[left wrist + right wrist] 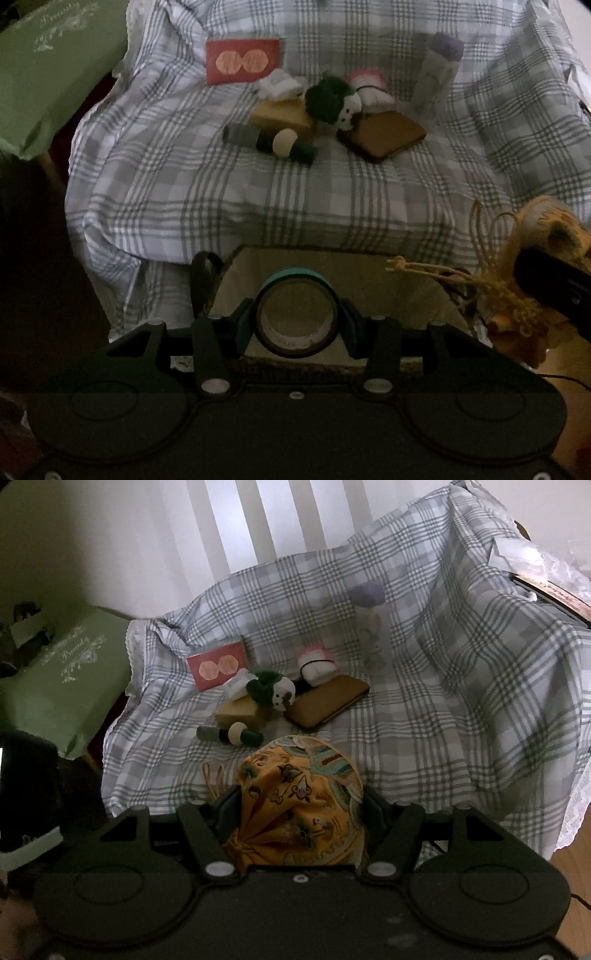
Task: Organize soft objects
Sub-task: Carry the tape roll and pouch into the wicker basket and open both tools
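In the left wrist view my left gripper (pixel 296 314) is shut on a roll of tape (pixel 295 286) with a teal outer band, held on edge over an open basket (pixel 380 280) with a pale lining. At the right edge of that view my right gripper (pixel 550 280) carries a yellow patterned drawstring pouch (pixel 543 221), cords dangling. In the right wrist view the right gripper (pixel 301 805) is shut on that pouch (pixel 295 786), above the front of a plaid cloth (pixel 424 709). On the cloth lie a green plush toy (pixel 330 98) and a pink-and-white plush (pixel 369 83).
Also on the plaid cloth (pixel 295 192): a red card (pixel 242 61), a white wad (pixel 279 85), a tan block (pixel 282 118), a brown flat case (pixel 384 134), a grey-and-green cylinder with a cream ball (pixel 273 142), and a purple-capped bottle (pixel 439 70). A green cushion (pixel 48 74) sits left.
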Available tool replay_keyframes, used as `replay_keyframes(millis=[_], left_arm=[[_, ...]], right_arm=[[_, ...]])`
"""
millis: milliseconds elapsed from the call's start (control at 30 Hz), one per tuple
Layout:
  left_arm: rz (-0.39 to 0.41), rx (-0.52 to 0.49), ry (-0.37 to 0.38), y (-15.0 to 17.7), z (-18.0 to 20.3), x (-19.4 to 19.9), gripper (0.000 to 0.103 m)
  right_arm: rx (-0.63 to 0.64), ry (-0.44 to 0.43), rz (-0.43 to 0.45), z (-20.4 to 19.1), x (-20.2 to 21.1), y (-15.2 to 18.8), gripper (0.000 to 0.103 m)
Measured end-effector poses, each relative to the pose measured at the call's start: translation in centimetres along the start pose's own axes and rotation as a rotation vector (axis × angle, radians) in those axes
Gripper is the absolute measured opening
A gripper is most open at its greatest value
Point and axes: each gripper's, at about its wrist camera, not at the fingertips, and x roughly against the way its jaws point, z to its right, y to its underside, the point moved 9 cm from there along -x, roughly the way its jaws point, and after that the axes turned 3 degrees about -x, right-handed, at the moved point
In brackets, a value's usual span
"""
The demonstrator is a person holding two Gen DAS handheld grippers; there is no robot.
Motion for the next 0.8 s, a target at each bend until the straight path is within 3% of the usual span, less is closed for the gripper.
replay_keyframes(millis=[533, 633, 733, 800], left_arm=[[-0.049, 0.042, -0.040, 1.0, -1.0, -1.5, 0.048], [-0.043, 0.020, -0.072, 1.1, -1.0, -1.5, 0.051], [-0.041, 0.016, -0.079, 1.1, -1.0, -1.4, 0.063], [-0.029, 0.015, -0.085, 1.0, -1.1, -1.2, 0.065]], right_arm=[[0.014, 0.040, -0.060, -0.1, -2.0, 1.2, 0.066], [0.015, 0.043, -0.063, -0.1, -2.1, 1.2, 0.066], [0.012, 0.047, -0.066, 0.0, -2.3, 1.1, 0.066], [0.011, 0.051, -0.066, 0.1, -2.4, 1.1, 0.067]])
